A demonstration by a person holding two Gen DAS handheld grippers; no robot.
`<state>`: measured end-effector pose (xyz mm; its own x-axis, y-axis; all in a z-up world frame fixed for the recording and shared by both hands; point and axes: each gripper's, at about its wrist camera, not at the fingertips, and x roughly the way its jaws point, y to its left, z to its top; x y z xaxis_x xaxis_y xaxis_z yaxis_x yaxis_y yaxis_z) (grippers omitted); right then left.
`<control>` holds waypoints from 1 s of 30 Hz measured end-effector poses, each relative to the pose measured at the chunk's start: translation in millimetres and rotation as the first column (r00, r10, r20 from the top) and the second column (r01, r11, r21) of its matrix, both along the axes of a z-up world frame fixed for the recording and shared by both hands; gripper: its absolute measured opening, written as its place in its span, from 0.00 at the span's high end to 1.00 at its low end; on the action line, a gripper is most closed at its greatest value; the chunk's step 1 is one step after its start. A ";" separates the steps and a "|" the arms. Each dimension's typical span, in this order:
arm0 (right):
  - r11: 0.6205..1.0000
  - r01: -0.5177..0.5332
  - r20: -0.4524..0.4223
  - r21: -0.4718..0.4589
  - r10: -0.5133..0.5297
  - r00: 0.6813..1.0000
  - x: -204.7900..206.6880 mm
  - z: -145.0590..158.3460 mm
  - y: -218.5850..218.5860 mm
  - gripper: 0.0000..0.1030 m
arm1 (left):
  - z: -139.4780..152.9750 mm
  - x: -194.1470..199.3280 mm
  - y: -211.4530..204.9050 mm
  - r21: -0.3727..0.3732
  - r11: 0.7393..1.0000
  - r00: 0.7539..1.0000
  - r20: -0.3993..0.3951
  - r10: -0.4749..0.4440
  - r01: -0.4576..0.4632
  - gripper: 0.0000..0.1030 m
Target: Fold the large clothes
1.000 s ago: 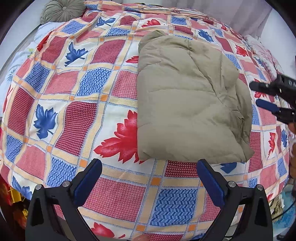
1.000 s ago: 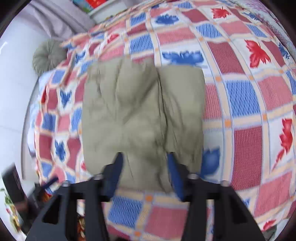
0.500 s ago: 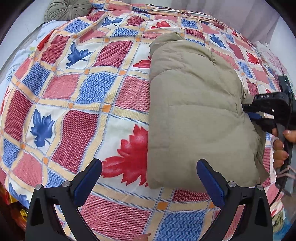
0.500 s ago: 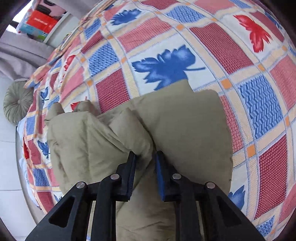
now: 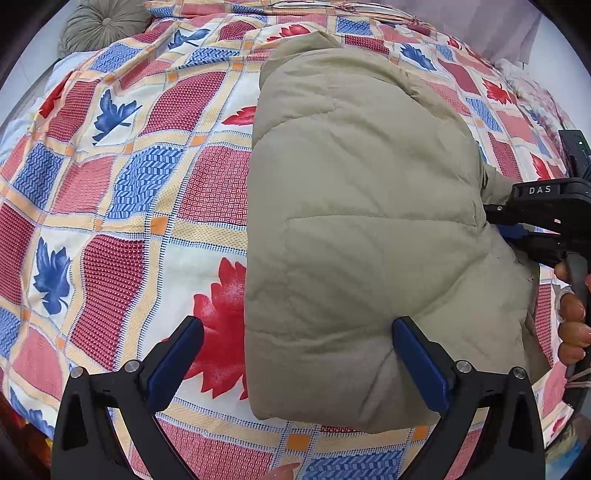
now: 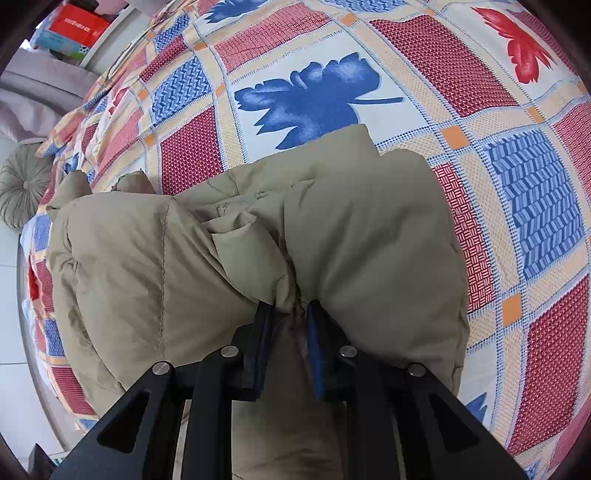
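Note:
A folded olive puffer jacket [image 5: 354, 206] lies on a bed with a red, blue and white leaf-pattern quilt [image 5: 155, 192]. My left gripper [image 5: 295, 354] is open, its jaws straddling the jacket's near left corner, with one fingertip [image 5: 410, 336] pressing into the fabric. My right gripper [image 6: 290, 314] is shut on a bunched fold of the jacket [image 6: 258, 258] at its right edge. It shows in the left wrist view [image 5: 491, 218] at the right, gripping the jacket's side.
A round olive cushion [image 5: 99, 26] sits at the head of the bed, also in the right wrist view [image 6: 22, 192]. Boxes [image 6: 74, 26] stand beyond the far edge. The quilt [image 6: 517, 184] extends right of the jacket.
My right gripper moved in and shut on the jacket's right edge, bunching it. My left gripper moved closer until its open jaws reached the jacket's near corner.

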<state>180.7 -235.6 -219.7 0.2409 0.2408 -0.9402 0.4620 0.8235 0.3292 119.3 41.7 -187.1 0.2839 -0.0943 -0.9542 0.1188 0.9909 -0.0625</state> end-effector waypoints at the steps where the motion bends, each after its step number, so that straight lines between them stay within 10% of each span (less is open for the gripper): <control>1: 1.000 -0.006 0.005 0.007 0.006 1.000 -1.1 2.4 -0.4 0.81 | 1.6 -0.4 1.4 0.002 1.000 1.000 0.002 0.000 0.000 0.01; 30: 0.980 -0.175 0.012 -0.090 0.177 0.984 -162.3 125.1 28.3 0.59 | 106.3 -60.0 25.6 0.061 0.997 0.999 0.024 -0.049 0.047 0.01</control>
